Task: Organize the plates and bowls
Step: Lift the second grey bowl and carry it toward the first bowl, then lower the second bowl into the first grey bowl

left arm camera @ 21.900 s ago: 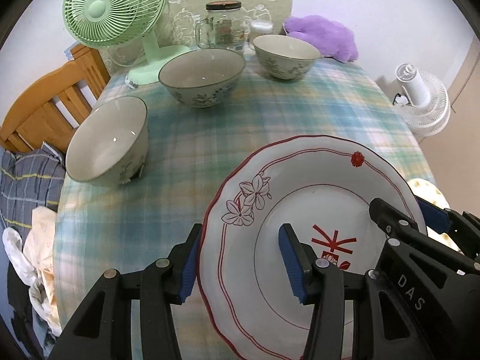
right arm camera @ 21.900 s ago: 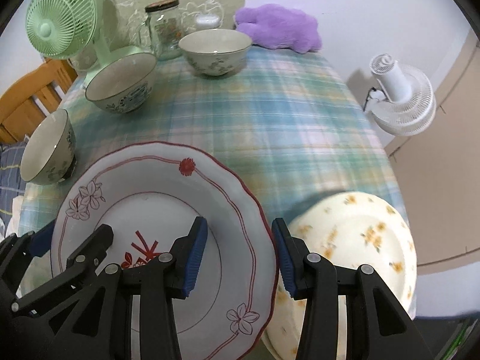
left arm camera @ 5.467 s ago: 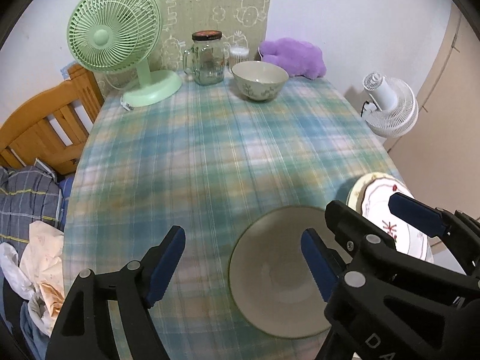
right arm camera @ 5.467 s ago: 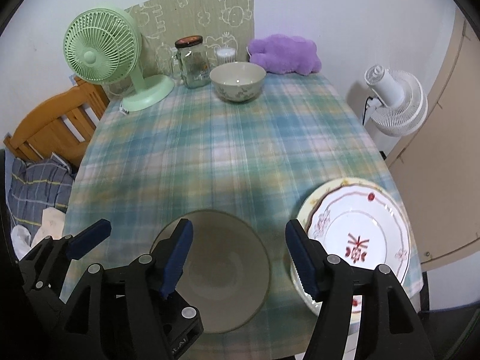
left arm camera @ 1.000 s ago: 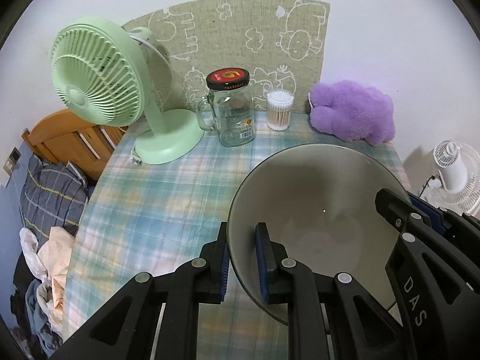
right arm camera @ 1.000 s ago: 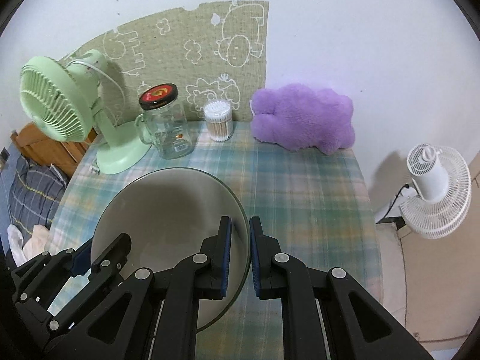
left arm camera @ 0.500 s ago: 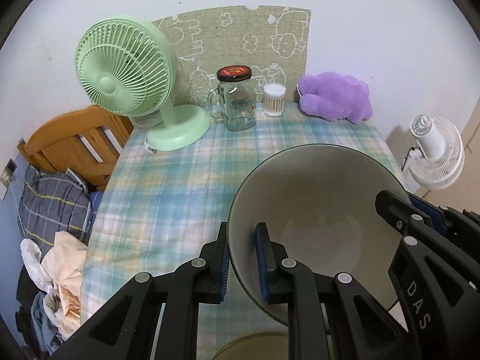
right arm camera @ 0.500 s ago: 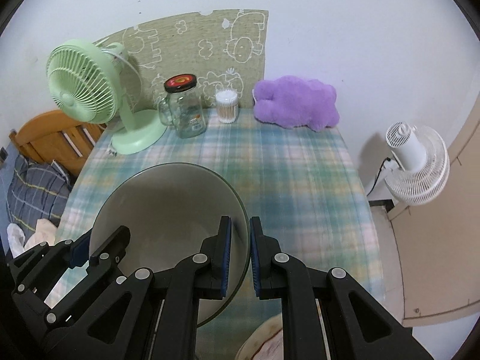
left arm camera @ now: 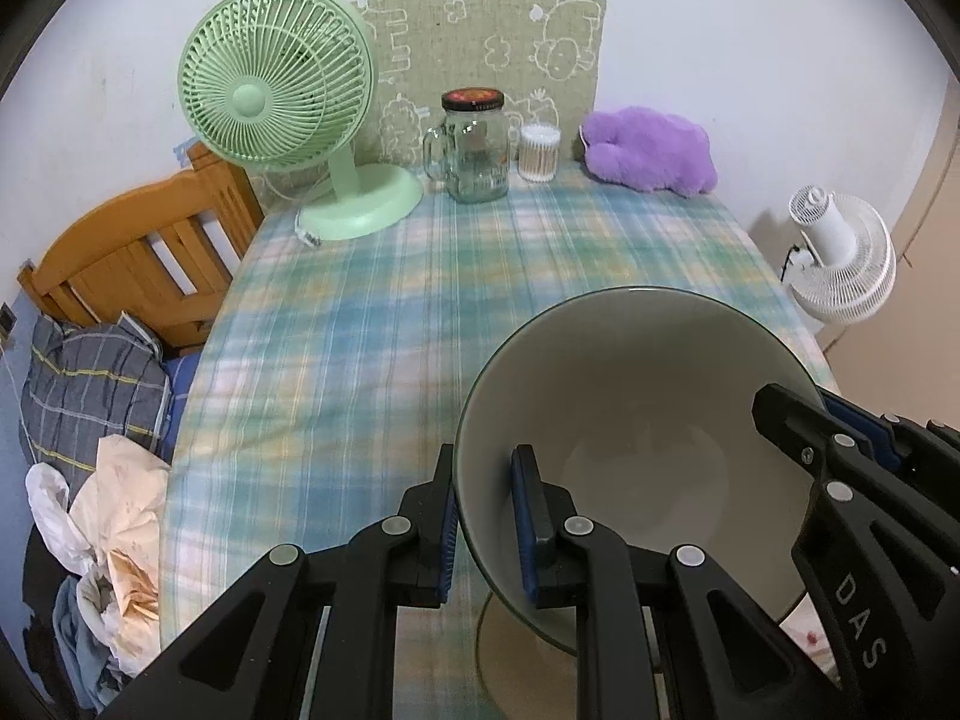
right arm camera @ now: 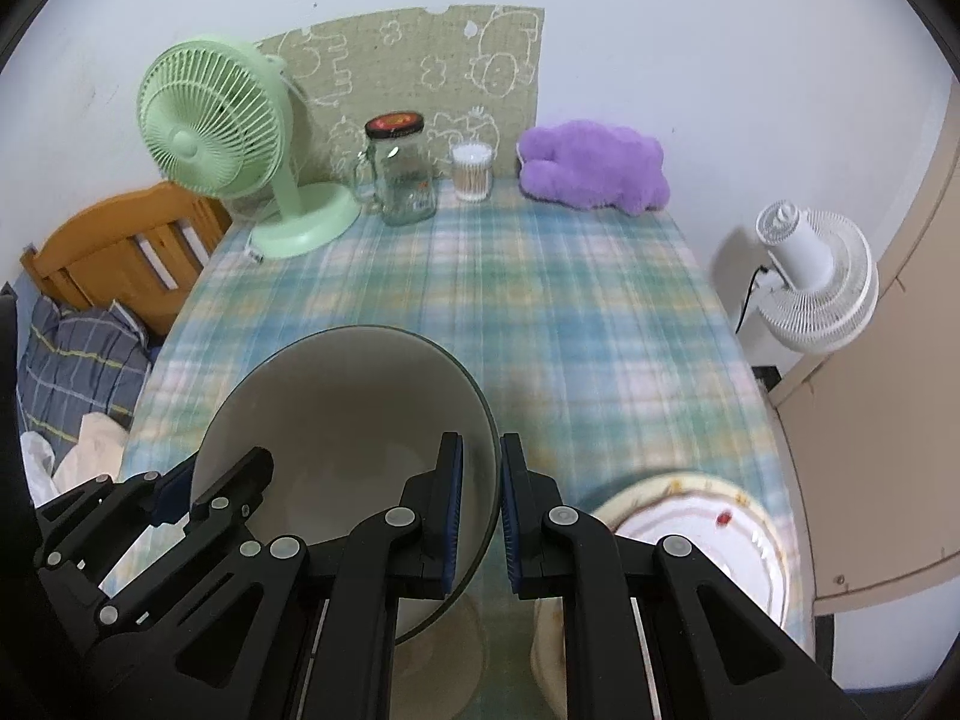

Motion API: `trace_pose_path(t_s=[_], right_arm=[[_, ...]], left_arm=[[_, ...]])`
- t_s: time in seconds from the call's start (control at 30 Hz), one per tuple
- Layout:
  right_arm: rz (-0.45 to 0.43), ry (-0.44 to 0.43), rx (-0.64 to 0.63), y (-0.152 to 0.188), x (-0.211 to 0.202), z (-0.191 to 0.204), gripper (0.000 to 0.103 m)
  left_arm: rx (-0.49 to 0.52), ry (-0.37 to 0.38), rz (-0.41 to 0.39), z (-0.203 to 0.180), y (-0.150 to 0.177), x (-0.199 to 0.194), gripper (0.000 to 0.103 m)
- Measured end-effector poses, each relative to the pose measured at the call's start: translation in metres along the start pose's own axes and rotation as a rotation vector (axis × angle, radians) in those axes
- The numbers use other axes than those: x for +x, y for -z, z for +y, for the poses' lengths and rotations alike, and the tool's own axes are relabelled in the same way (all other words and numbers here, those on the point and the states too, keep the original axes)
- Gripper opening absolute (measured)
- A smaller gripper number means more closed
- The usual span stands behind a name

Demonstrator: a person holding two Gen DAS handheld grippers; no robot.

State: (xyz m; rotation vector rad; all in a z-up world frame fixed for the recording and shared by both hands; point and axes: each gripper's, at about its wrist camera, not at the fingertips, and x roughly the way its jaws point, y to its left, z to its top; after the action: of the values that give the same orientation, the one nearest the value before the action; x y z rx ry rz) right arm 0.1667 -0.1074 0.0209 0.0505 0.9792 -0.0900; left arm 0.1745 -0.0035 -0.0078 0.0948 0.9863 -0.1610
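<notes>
Both grippers hold one cream bowl (left arm camera: 648, 420) by opposite sides of its rim, above the near end of the table. My left gripper (left arm camera: 485, 525) is shut on the bowl's left rim. My right gripper (right arm camera: 480, 513) is shut on the right rim of the same bowl (right arm camera: 336, 414). Below the held bowl, the rim of another bowl (left arm camera: 516, 654) rests on the cloth, mostly hidden. A stack of plates (right arm camera: 690, 516), a red-patterned plate on top, lies at the near right.
A green desk fan (left arm camera: 282, 96), a glass jar (left arm camera: 474, 144), a cotton-swab tub (left arm camera: 540, 150) and a purple plush (left arm camera: 648, 150) stand along the table's far edge. A wooden chair (left arm camera: 132, 258) is at left, a white fan (right arm camera: 810, 276) at right.
Both grippers have drawn back from the far end towards the near end of the table, carrying the bowl. The plate stack and the resting bowl have come into view below.
</notes>
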Motion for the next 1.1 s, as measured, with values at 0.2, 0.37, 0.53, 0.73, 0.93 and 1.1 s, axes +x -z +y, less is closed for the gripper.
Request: trace_pose_path(t_s=[0.2, 0.37, 0.53, 0.73, 0.93, 1.1], right_arm=[[0.01, 0.007, 0.026, 0.02, -0.008, 0.005, 0.015], [0.008, 0.019, 0.038, 0.029, -0.017, 0.008, 0.015], [0.011, 0.023, 0.037, 0.04, -0.021, 0.009, 0.015], [0.04, 0.028, 0.049, 0.055, -0.016, 0.008, 0.015], [0.085, 0.024, 0.054, 0.068, -0.003, 0.006, 0.015], [0.123, 0.018, 0.059, 0.075, 0.008, 0.003, 0.015]], left_arm=[[0.01, 0.019, 0.002, 0.004, 0.013, -0.006, 0.014], [0.013, 0.035, 0.007, 0.006, 0.022, -0.01, 0.014], [0.016, 0.044, 0.017, 0.007, 0.032, -0.012, 0.014], [0.023, 0.046, 0.048, 0.005, 0.046, -0.004, 0.014], [0.026, 0.04, 0.089, 0.002, 0.057, 0.009, 0.014], [0.025, 0.036, 0.123, 0.0, 0.063, 0.018, 0.014]])
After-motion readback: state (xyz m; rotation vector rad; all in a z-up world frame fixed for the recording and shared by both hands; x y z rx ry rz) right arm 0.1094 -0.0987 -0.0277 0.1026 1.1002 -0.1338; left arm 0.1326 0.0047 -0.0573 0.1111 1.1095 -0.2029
